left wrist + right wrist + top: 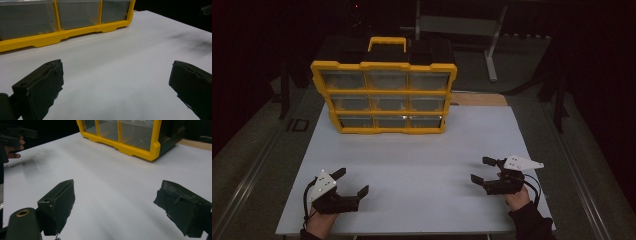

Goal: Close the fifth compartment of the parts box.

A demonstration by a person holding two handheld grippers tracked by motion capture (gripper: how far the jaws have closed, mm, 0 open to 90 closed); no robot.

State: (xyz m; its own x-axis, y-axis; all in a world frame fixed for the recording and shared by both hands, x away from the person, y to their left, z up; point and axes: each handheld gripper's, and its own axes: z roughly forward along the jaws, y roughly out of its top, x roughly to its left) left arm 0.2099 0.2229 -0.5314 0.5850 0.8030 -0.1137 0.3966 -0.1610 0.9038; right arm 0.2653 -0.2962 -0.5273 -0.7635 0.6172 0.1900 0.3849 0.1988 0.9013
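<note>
White and bare, the worktop (422, 165) spreads from the near edge back to a yellow-framed drawer organiser (384, 95) that stands upright at its far middle, carry handle (387, 42) on top. Its front faces the person and shows a three-by-three grid of clear drawers (387, 102), all pushed in flush as far as I can tell; what they hold is too dim to make out.

Both hands rest low at the near corners, well apart from the organiser. The left claw (352, 182) sits at the near left with its jaws spread wide and nothing between them; in the left gripper view the bottom row of drawers (62, 15) lies ahead, beyond clear white surface. The right claw (484, 170) sits at the near right, likewise released and empty, and the right gripper view looks across at the organiser's right corner (153, 150).

I judge this to be the very start: no drawer is touched yet. The next move calls for one claw to travel forward, line its jaws up on a drawer's front lip and clench there, while the other may need to steady the frame so it does not slide or tip.
</note>
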